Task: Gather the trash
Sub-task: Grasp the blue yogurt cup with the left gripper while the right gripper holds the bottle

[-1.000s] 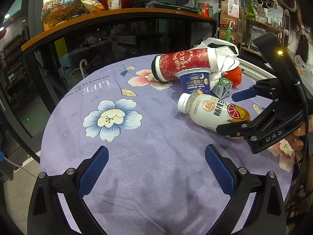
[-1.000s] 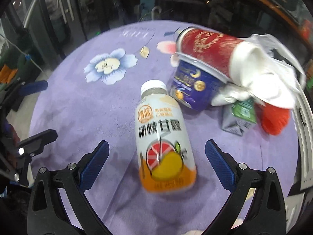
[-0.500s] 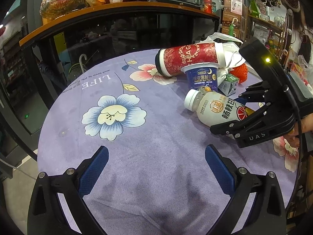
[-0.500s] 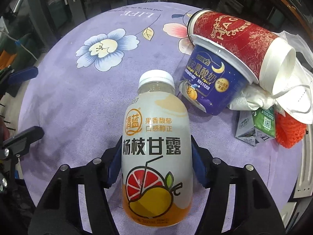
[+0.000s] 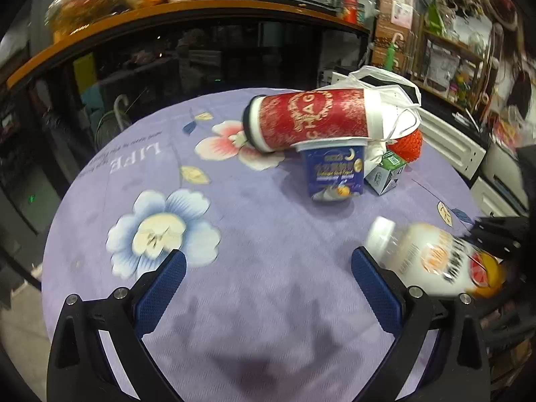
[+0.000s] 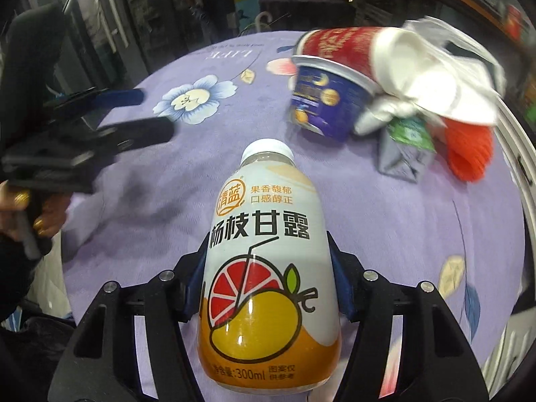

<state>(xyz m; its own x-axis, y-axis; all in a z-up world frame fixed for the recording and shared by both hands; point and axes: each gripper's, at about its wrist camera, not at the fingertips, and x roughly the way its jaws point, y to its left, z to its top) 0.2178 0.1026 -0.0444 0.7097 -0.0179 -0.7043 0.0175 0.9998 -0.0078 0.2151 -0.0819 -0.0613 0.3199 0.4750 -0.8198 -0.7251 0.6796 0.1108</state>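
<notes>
A white and orange juice bottle [image 6: 268, 268] with a white cap sits between the blue pads of my right gripper [image 6: 266, 264], which is shut on its body. In the left wrist view the same bottle [image 5: 432, 261] is blurred at the right, held clear of the pile. My left gripper [image 5: 268, 268] is open over the purple cloth with nothing between its fingers. Further back lies a heap of trash: a red paper cup [image 5: 311, 117] on its side, a blue yogurt cup [image 5: 335, 174], a small carton [image 5: 385, 171], a red foam net [image 5: 407, 140] and a white mask [image 5: 398, 107].
The round table wears a purple flowered cloth [image 5: 234, 221]. Behind it runs a dark glass counter with an orange top [image 5: 187, 10] bearing snacks. Shelves of goods [image 5: 445, 50] stand at the back right. A hand [image 6: 40, 214] holds the left gripper's handle.
My right gripper has shut on the juice bottle and drawn it away from the trash heap toward the near side. The left gripper has shifted across the table, still open.
</notes>
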